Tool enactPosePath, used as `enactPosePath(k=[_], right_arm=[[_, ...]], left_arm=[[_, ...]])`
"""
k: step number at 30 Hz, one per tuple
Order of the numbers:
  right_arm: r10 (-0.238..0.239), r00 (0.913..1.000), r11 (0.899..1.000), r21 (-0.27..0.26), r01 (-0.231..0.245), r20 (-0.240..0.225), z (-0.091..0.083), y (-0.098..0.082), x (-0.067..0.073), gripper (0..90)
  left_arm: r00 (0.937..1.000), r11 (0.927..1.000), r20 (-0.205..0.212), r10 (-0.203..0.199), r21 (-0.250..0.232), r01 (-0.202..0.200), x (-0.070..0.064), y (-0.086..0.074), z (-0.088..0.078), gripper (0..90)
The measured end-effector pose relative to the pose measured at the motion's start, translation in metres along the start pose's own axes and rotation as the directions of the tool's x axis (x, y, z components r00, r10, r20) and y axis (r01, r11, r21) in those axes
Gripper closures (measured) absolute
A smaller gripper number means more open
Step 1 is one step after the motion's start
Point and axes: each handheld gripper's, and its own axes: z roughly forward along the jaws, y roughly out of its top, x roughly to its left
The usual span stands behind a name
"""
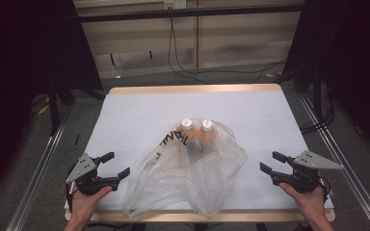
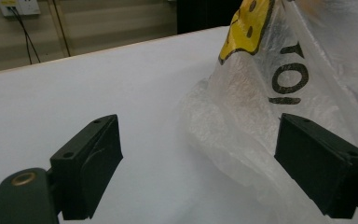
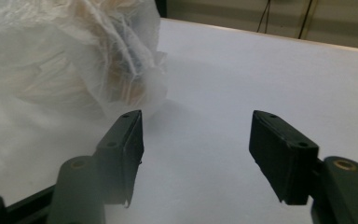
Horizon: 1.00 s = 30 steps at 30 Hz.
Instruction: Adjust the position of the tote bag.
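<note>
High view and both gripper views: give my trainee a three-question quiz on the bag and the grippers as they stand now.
1. True or false: the left gripper is clamped on the bag.
2. How many white caps show through the bag?
3. The bag lies: A) at the table's far edge, B) between the two grippers, C) on the floor.

Key:
1. False. Its jaws stand open beside the bag.
2. Two, side by side.
3. B. It lies on the table, with the right gripper open to its right.
</note>
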Motion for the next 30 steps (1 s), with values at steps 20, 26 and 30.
enactPosePath(k=[20,26,30], right_arm=[[-0.051,0.9772,0.995,0.069,0.066,-0.206,0.002,0.006,0.044,57.7],[-0.08,0.9603,0.991,0.087,0.107,-0.267,0.005,0.007,0.058,63.0],[-0.096,0.9525,0.987,0.093,0.128,-0.289,0.005,0.007,0.067,65.8]], left_arm=[[0.9987,0.9997,0.048,0.017,-0.016,-0.016,-0.01,0.007,-0.006,24.8],[0.9985,0.9998,0.053,0.013,-0.012,-0.012,-0.01,0.008,-0.008,28.5],[0.9986,0.9994,0.049,0.023,-0.028,-0.021,-0.012,0.009,-0.01,28.5]])
